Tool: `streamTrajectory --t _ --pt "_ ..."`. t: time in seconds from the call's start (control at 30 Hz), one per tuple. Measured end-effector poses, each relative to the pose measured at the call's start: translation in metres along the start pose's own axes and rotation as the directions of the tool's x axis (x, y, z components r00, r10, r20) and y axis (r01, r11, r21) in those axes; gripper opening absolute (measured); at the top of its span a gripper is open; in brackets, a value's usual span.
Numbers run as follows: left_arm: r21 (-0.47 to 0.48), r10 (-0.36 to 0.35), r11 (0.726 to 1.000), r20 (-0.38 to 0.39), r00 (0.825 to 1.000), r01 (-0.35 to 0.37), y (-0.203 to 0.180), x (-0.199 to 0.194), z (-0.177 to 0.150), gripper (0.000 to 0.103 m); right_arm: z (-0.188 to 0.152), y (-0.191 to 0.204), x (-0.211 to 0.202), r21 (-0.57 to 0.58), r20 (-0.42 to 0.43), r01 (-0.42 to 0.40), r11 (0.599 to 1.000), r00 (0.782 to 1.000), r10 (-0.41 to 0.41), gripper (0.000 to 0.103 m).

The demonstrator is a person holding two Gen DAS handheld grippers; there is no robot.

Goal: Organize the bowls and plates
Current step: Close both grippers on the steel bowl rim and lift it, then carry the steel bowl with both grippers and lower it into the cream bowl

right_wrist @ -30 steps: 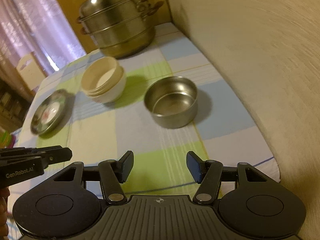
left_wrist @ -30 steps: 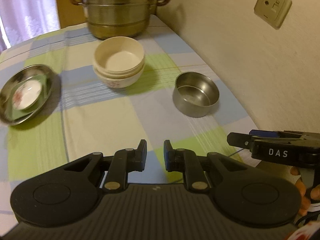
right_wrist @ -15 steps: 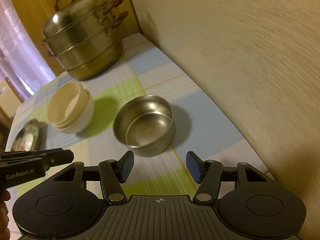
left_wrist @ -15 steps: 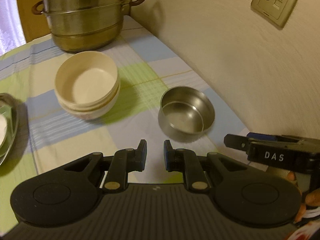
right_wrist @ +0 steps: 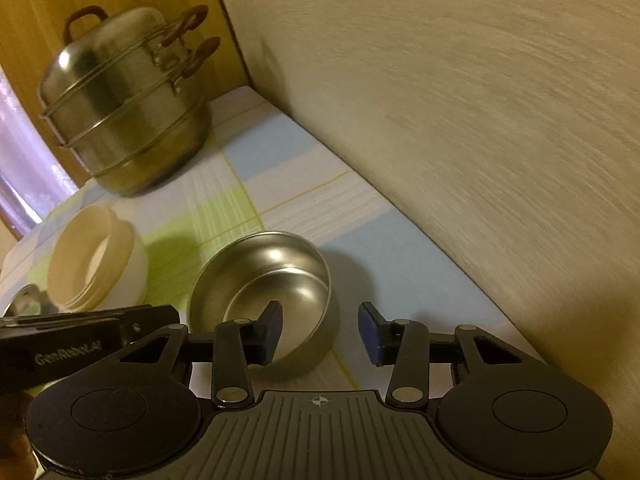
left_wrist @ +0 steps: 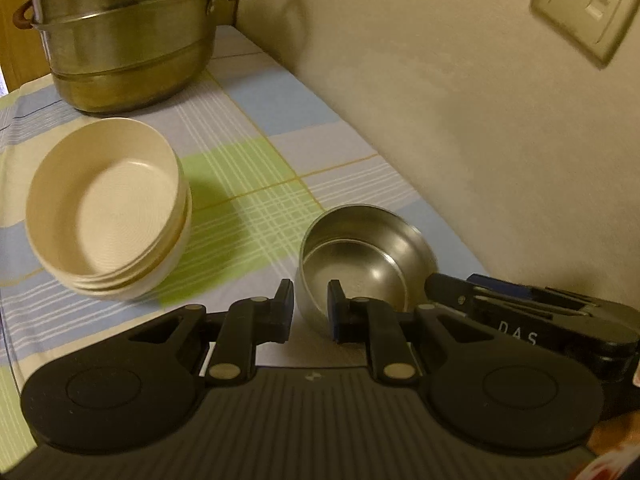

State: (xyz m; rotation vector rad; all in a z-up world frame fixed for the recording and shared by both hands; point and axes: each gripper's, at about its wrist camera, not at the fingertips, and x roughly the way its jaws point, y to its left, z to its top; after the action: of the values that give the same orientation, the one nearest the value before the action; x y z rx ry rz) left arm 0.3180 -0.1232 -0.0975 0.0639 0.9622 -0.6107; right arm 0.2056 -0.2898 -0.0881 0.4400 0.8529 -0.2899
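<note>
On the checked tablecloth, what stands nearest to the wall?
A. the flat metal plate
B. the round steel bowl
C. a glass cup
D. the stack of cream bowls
B: the round steel bowl stands alone on the side towards the wall, while the stack of cream bowls sits farther from it, across the green square of the cloth.

Each hand-held gripper, the left (left_wrist: 309, 306) and the right (right_wrist: 320, 330), is matte black, with a ribbed grey centre plate, two round disc housings, silver pivot screws, blue-faced finger pads (right_wrist: 370, 334), and white lettering along its side at the frame's edge.
</note>
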Motion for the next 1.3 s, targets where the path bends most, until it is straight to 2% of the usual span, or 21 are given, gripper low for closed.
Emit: streamTrajectory --t 0.27,0.53,0.7,0.77,0.8,1.03,1.3 --pt "-0.004 0.02 1.0 -0.032 0.999 -0.02 0.004 0.026 0.008 0.015 0.002 0.001 0.024 0.017 -0.016 0.031 0.999 0.999 -0.031 0.04" --pt "0.003 0.029 1.0 -0.049 0.998 -0.029 0.002 0.043 0.01 0.015 0.0 -0.003 0.038 0.025 -0.028 0.054 0.998 0.998 -0.053 0.017" --pt "0.012 0.026 1.0 -0.059 0.998 -0.025 0.002 0.047 0.009 0.014 0.001 -0.001 0.04 0.011 -0.024 0.049 0.999 0.999 -0.048 0.011" --pt "0.017 0.021 1.0 -0.06 0.998 -0.02 0.001 0.048 0.009 0.012 0.001 0.0 0.039 0.0 -0.022 0.056 0.998 0.998 -0.056 0.01" --pt "0.019 0.016 1.0 -0.062 0.998 -0.015 0.001 0.048 0.008 0.008 0.001 0.001 0.039 -0.004 -0.022 0.058 0.998 0.998 -0.058 0.01" --pt "0.042 0.023 0.999 -0.066 0.998 -0.021 -0.002 0.048 0.004 0.008 0.001 0.004 0.038 -0.027 -0.02 0.058 0.998 0.998 -0.059 0.009" --pt "0.036 0.016 0.999 -0.044 0.999 -0.014 -0.002 0.029 0.0 0.008 0.004 0.01 0.023 -0.048 -0.011 0.045 0.998 0.999 -0.046 0.009"
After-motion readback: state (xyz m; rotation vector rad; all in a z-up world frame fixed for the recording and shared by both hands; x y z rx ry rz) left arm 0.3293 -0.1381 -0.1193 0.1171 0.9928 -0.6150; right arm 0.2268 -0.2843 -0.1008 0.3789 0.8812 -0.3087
